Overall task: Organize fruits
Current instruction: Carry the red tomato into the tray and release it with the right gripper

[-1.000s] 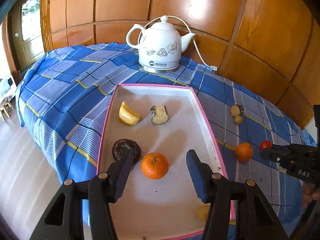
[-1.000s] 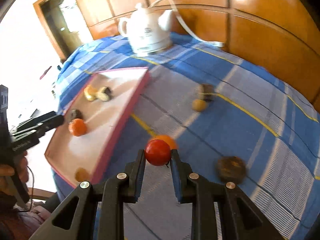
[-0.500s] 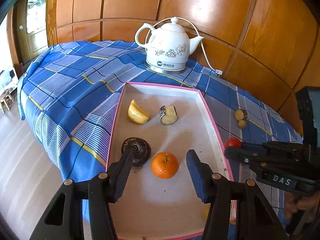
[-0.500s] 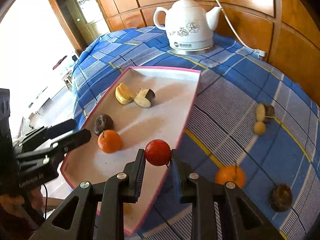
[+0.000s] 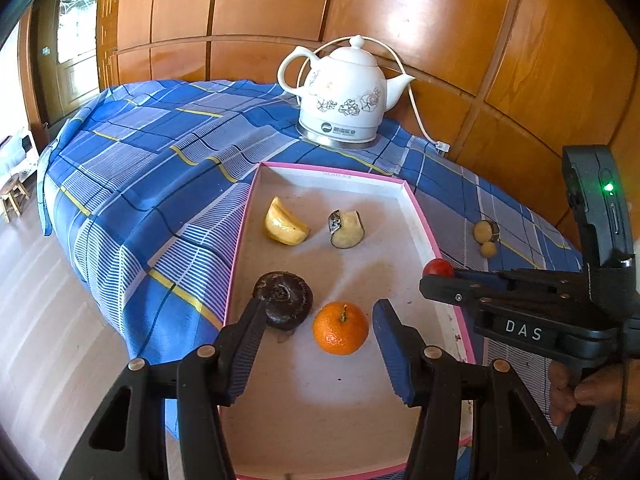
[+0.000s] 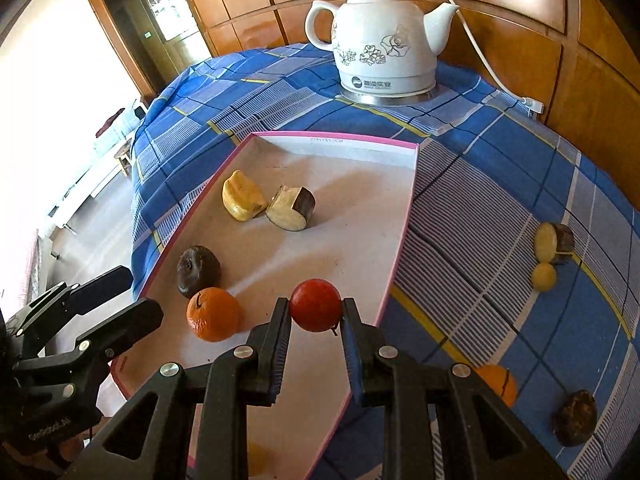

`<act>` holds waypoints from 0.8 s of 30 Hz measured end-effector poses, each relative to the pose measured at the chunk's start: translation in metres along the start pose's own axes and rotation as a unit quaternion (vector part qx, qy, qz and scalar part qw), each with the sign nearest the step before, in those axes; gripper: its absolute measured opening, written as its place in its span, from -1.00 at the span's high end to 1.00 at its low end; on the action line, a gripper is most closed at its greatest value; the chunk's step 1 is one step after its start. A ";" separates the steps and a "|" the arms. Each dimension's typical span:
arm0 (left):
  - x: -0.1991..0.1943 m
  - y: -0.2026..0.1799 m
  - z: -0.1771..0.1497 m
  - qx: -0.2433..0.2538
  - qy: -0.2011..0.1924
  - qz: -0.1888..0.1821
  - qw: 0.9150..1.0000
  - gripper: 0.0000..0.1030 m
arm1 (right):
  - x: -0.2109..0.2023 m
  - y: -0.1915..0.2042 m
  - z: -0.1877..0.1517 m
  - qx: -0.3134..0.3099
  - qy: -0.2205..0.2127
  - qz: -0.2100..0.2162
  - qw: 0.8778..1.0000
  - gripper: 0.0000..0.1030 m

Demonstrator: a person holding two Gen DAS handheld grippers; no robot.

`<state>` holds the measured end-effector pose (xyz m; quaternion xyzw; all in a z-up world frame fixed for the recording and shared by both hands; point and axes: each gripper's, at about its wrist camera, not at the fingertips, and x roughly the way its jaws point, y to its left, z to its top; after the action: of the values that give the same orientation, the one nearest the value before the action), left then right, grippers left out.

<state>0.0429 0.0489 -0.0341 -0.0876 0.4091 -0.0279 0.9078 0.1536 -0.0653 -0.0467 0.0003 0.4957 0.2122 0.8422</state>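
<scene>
A desk (image 6: 500,168) covered in a blue checked cloth holds a shallow white tray with a pink rim (image 6: 404,240). The right gripper (image 6: 316,320) has its jaws clenched on a small red fruit (image 6: 315,310), held just above the tray floor near its right edge. The left gripper (image 5: 316,348) hovers low over the near end of the tray with its jaws released and empty; an orange (image 5: 340,327) sits on the tray between them, and a dark brown fruit (image 5: 285,299) lies just beside its left jaw. Further back in the tray are a yellow piece (image 5: 283,228) and a pale piece with dark skin (image 5: 346,229). On the cloth to the right remain another orange (image 6: 498,384), a dark fruit (image 6: 576,418) and two small pale pieces (image 6: 550,248). A white kettle (image 6: 382,52) stands behind.

To place the red fruit well, lower it onto bare tray floor apart from the orange, then open the jaws slowly so the round fruit does not roll.
</scene>
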 end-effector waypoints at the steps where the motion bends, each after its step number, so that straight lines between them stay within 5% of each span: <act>1: 0.000 0.001 0.000 0.000 -0.001 0.001 1.000 -0.10 | 0.000 0.000 0.000 0.000 0.000 -0.001 1.000 0.52; 24: 0.002 0.006 -0.001 -0.006 0.000 0.001 1.000 -0.10 | 0.004 0.003 0.004 0.010 -0.006 -0.009 1.000 0.52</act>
<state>0.0430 0.0544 -0.0374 -0.0925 0.4097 -0.0241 0.9072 0.1574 -0.0602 -0.0478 0.0057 0.4923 0.2000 0.8471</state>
